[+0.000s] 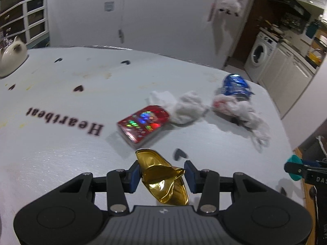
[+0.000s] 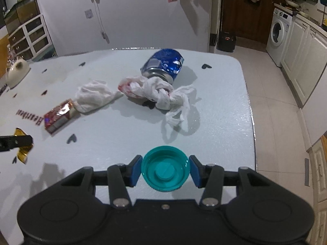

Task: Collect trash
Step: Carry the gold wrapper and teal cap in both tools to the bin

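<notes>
My left gripper point(image 1: 162, 175) is shut on a crushed gold can point(image 1: 163, 178), held above the white table point(image 1: 61, 153). My right gripper point(image 2: 165, 172) is shut on a teal bottle cap point(image 2: 166, 171), open side up, near the table's front edge. Ahead on the table lie a red shiny packet point(image 1: 144, 123) point(image 2: 58, 117), a crumpled white tissue point(image 1: 184, 108) point(image 2: 93, 98), a knotted white plastic bag point(image 1: 241, 114) point(image 2: 161, 94) and a crushed blue can point(image 1: 235, 85) point(image 2: 163, 65). The left gripper with the gold can shows at the right wrist view's left edge point(image 2: 20, 143).
A white cat-shaped teapot point(image 1: 11, 58) point(image 2: 16, 70) stands at the table's far left. A white wall point(image 1: 143, 16) rises behind the table. A washing machine point(image 2: 279, 32) and cabinets point(image 2: 302, 61) stand to the right across a tiled floor.
</notes>
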{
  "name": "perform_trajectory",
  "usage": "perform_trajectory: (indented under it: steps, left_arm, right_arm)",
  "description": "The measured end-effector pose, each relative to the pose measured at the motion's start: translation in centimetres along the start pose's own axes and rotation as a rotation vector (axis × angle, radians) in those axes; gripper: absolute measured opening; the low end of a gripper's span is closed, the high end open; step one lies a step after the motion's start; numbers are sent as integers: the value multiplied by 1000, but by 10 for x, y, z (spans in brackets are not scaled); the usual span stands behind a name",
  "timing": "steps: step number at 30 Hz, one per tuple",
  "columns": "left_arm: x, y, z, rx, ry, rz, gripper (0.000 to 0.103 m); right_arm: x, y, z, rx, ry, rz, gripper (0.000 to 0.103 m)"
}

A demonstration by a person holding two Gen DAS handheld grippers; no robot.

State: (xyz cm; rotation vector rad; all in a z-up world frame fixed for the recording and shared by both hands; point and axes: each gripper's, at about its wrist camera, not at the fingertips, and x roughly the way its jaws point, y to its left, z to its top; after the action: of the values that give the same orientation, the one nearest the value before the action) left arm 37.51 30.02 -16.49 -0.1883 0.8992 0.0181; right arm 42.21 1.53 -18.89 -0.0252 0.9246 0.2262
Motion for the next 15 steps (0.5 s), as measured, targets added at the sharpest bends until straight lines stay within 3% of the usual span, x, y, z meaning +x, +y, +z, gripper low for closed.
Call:
perform_trajectory:
  steps: [15]
  left_arm:
    - [-46,-62,-19,100,-41,-84,46]
  right_arm:
    - [-67,4,-20,20,-67,-51,50]
